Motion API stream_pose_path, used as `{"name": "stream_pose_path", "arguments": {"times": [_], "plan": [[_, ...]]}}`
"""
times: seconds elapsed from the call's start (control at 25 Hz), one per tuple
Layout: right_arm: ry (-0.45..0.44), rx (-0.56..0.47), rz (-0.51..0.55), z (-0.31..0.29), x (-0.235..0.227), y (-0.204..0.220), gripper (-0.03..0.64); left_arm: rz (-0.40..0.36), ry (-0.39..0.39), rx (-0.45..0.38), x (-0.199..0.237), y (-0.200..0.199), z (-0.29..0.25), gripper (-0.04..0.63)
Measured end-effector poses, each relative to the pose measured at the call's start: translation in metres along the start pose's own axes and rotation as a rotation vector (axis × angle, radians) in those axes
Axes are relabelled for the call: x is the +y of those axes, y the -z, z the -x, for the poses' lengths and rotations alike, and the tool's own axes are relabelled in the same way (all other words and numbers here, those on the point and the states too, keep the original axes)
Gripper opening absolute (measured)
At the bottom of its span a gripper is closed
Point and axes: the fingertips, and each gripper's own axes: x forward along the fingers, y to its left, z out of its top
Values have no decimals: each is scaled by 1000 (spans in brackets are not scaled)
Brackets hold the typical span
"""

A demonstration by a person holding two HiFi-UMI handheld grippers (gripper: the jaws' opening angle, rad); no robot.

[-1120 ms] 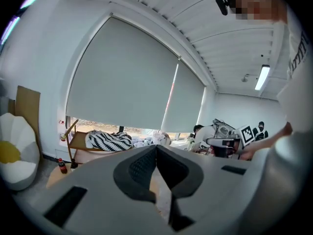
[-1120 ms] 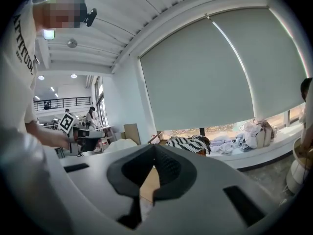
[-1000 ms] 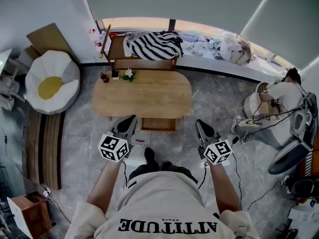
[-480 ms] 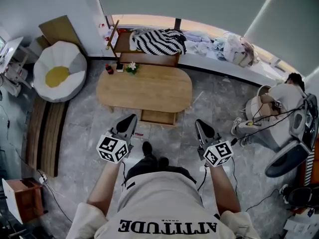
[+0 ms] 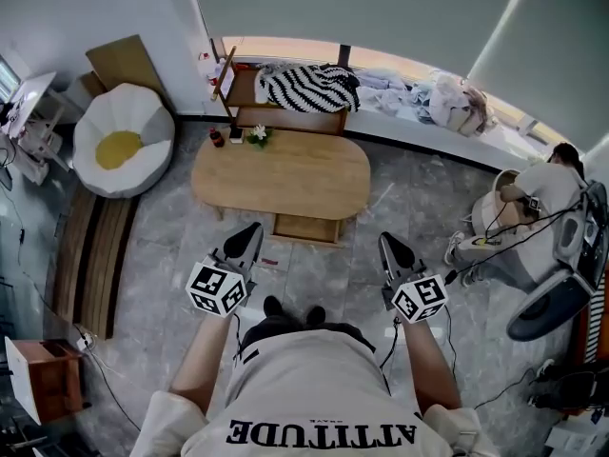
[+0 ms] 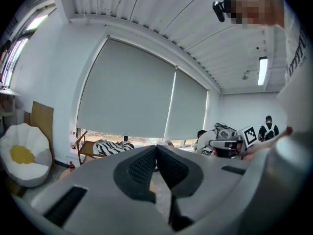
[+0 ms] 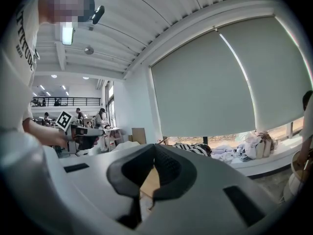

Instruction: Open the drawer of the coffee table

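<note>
An oval wooden coffee table stands on the grey floor ahead of me in the head view. Its drawer juts out from under the near edge. My left gripper hangs in the air just left of the drawer front, apart from it, jaws shut and empty. My right gripper hangs to the drawer's right, also shut and empty. In the left gripper view the left gripper has its pads pressed together. The right gripper view shows the right gripper the same, with the tabletop beyond it.
Small bottles and a flower sit on the table's far left corner. A chair with a striped blanket stands behind the table. An egg-shaped cushion lies at left, a seated person and cables at right.
The table and drawer have drifted right and slightly up in the head view and look a little smaller. Both grippers stay shut and have drawn a bit back from the drawer.
</note>
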Motion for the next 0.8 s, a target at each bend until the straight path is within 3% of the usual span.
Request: {"name": "stream_pose_path", "arguments": {"times": [0.4,0.8], "plan": [[97,6,-13,0,-5,-1,18,-25,0,15,20,-1,5,20],[98,7,5,-10,11,-4,17,-18,8,13,32,-2,17,20]]}}
